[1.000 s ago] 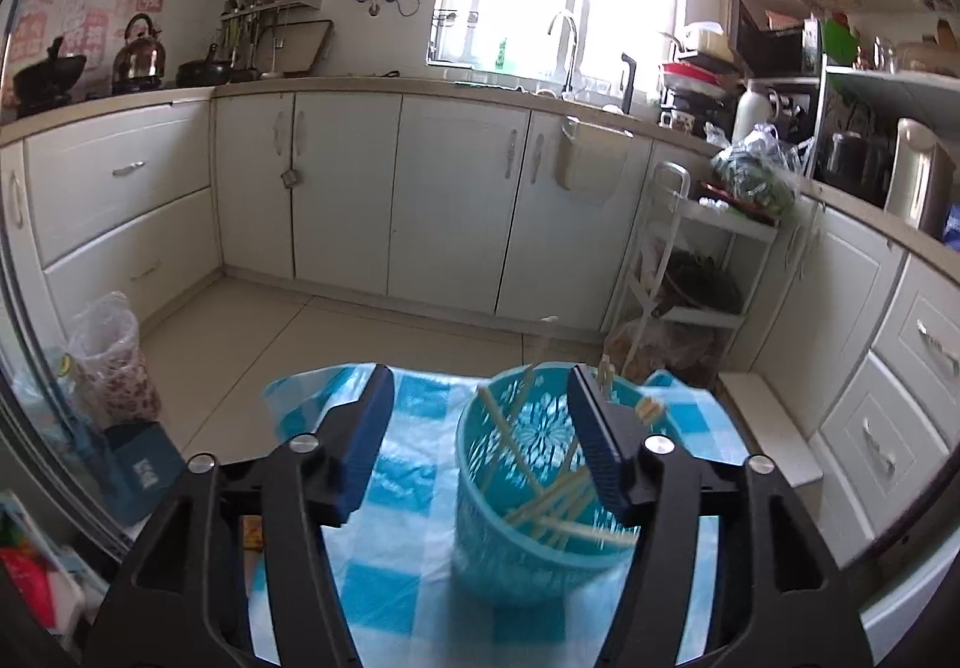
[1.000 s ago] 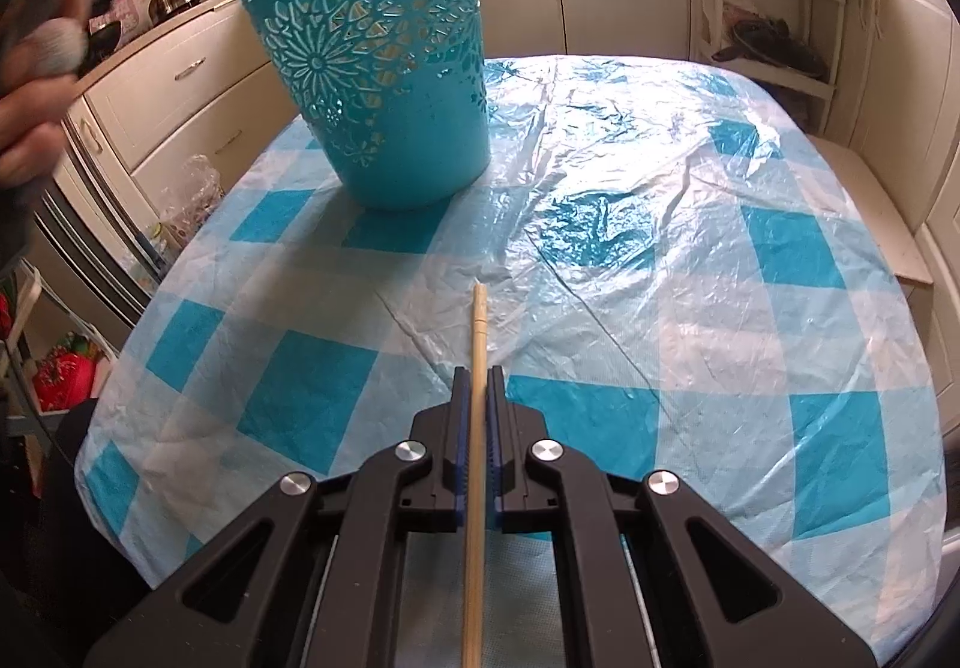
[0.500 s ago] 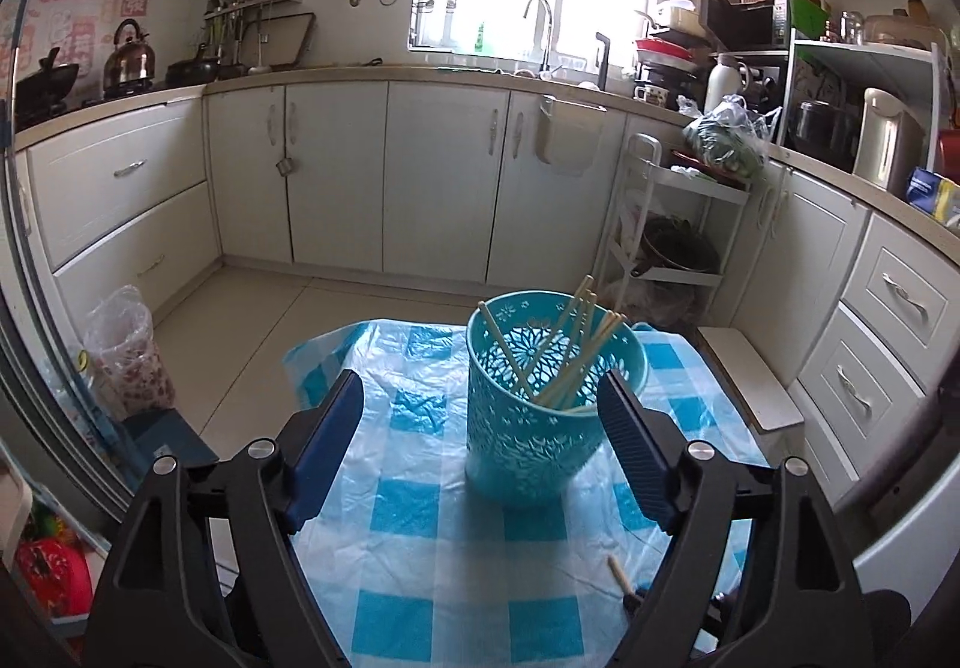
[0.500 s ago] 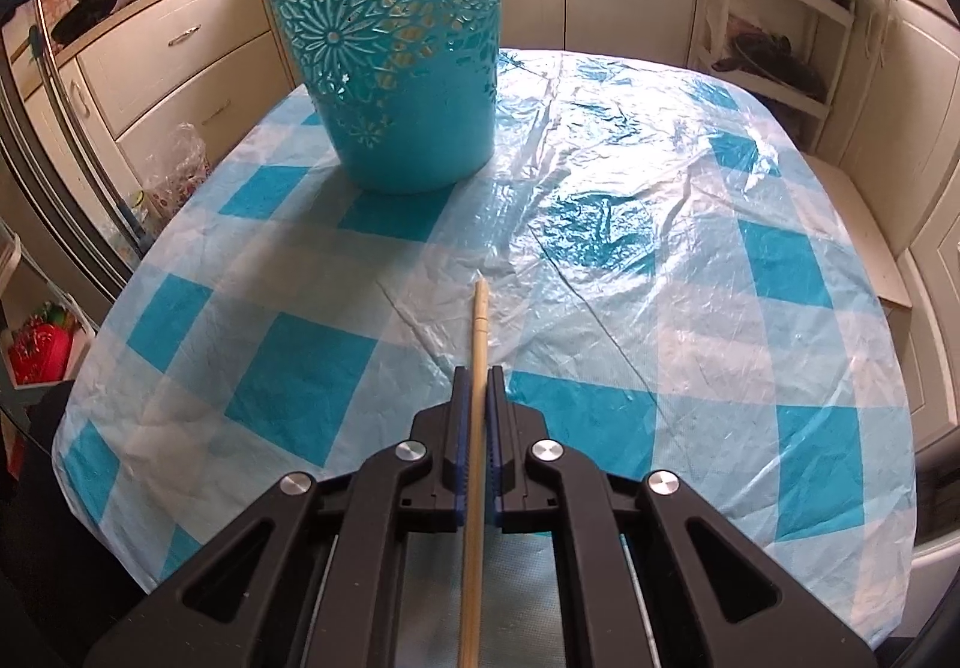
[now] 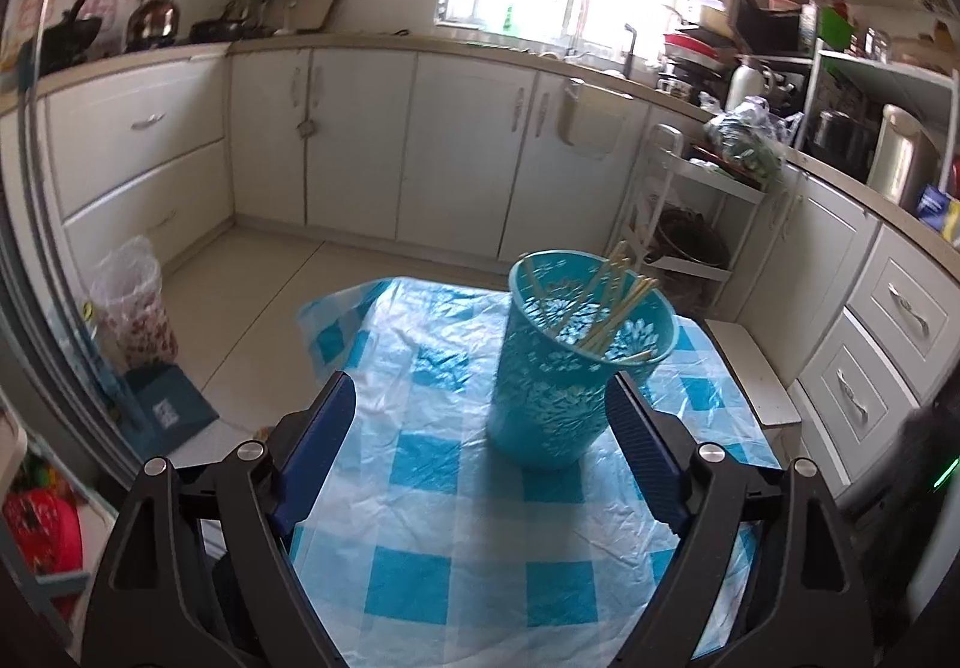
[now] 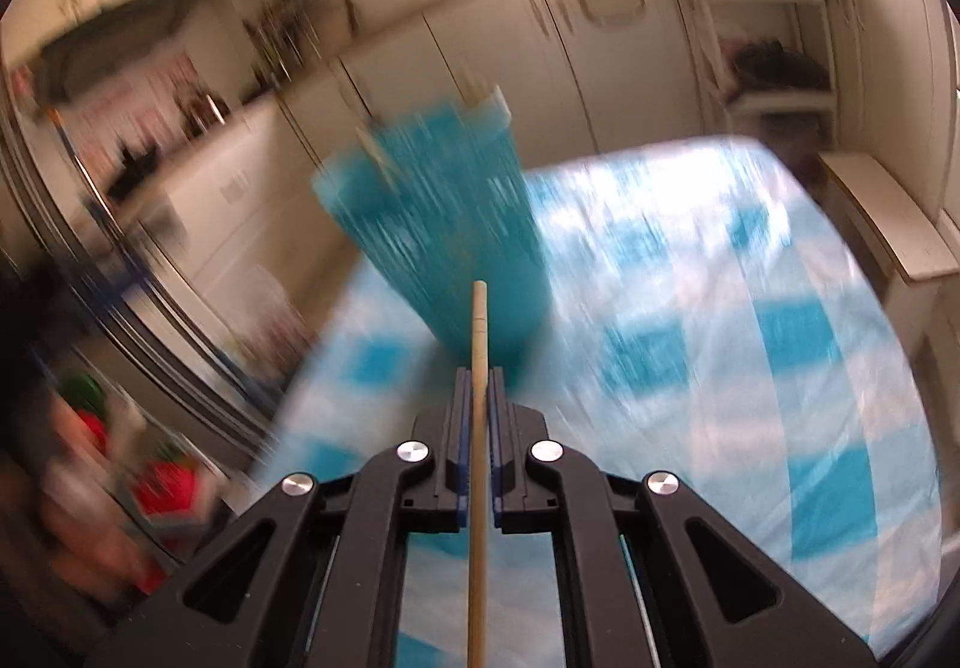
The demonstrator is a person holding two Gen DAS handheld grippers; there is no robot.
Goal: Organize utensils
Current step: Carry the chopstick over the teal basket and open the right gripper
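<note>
A teal openwork basket [image 5: 558, 374] stands upright on the blue-and-white checked tablecloth [image 5: 420, 494], with several wooden chopsticks [image 5: 612, 308] leaning inside it. My left gripper [image 5: 480, 398] hangs back from the basket, its jaws still opening and nothing between them. In the blurred right wrist view, my right gripper [image 6: 478, 377] is shut on a single wooden chopstick [image 6: 478, 332], whose tip points at the basket [image 6: 444, 242] ahead. That chopstick is lifted off the cloth.
White kitchen cabinets [image 5: 360, 140] ring the table. A small white shelf trolley [image 5: 678, 224] stands behind the basket, and a low bench [image 6: 888, 224] lies along the table's right side. A clear bag of goods [image 5: 132, 308] sits on the floor at the left.
The left gripper let go of the basket, opened wider and drew back from it. The right gripper lifted the chopstick off the cloth and tilted up toward the basket.
</note>
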